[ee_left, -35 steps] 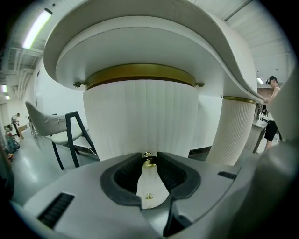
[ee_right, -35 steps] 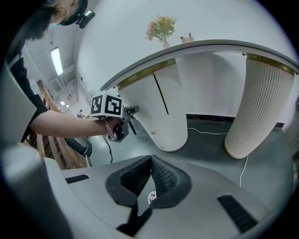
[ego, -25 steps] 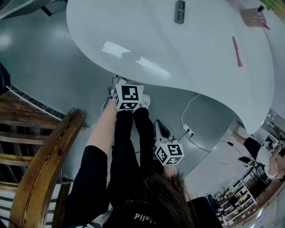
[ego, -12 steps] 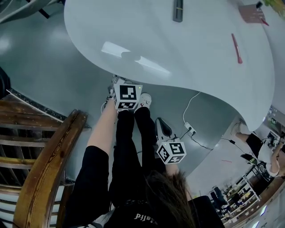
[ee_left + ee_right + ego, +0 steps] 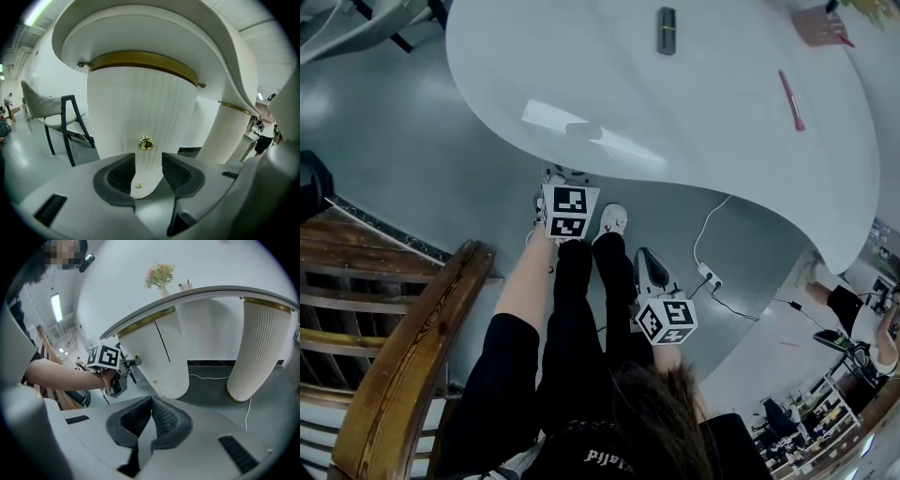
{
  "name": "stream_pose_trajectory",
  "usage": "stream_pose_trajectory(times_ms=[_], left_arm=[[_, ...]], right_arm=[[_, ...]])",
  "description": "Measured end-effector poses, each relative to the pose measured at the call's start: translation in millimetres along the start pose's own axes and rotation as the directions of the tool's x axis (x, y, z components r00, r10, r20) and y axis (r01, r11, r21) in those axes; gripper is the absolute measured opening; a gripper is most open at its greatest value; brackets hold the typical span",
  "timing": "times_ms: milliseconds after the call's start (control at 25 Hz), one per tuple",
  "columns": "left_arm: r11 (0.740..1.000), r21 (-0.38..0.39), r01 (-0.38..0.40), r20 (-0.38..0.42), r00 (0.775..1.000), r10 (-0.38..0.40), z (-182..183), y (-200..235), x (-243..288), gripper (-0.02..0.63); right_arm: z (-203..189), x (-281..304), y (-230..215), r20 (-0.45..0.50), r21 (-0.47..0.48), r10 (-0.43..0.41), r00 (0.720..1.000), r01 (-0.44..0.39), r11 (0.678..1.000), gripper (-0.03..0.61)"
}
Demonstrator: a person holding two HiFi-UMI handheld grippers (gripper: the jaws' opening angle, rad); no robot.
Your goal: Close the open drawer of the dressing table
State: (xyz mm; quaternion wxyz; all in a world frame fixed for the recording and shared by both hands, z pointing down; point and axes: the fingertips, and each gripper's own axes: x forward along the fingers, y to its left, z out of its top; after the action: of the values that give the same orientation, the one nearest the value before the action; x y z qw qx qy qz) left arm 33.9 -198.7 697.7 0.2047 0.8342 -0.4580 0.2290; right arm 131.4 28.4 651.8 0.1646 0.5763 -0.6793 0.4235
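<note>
Left tongs (image 5: 149, 157) point a little downward at a white fluted pedestal (image 5: 140, 103). Their jaws have just been opening and now stand spread, with nothing between the pads. Right tongs (image 5: 151, 401) hang lower and nearer the person's body, with their pads pressed together at the tips and nothing held.

A grey floor (image 5: 394, 159) runs under everything. The white dressing table (image 5: 675, 103), wide and curved, fills the upper part of the head view. It rests on the fluted pedestal, which has a brass band at its top, and on a second fluted pedestal (image 5: 258, 352) further along.

A brown wooden chair (image 5: 403, 356) stands at the person's left. A grey chair with black legs (image 5: 51, 108) stands beyond the first pedestal.

The drawer front (image 5: 136, 133) sits in the first pedestal, straight ahead of the left tongs and just past their tips. It looks level with the fluted face around it.

A white cable (image 5: 708, 220) trails across the floor to a power strip (image 5: 710, 276). A red pen (image 5: 791, 99) lies on the table. The drawer's round brass knob (image 5: 146, 143) shows just above the gap between the spread jaws, untouched.
</note>
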Motion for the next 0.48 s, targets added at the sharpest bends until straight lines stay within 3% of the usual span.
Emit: stream_pose_trajectory(times_ms=[240,480], left_arm=[[1.000,0.012,0.011,-0.044,0.999,-0.010,-0.4,-4.8,-41.7,0.177],[0.999,-0.034,-0.009,-0.032,0.999,0.008,15.1,-15.0,-91.1,0.182]], right_arm=[[13.3,-10.5,9.7,0.033,-0.005,0.017,0.999,-0.017,1.000,0.026],[40.2,-25.6,23.7,0.075,-0.006,0.033,0.997,-0.033,0.999,0.026]])
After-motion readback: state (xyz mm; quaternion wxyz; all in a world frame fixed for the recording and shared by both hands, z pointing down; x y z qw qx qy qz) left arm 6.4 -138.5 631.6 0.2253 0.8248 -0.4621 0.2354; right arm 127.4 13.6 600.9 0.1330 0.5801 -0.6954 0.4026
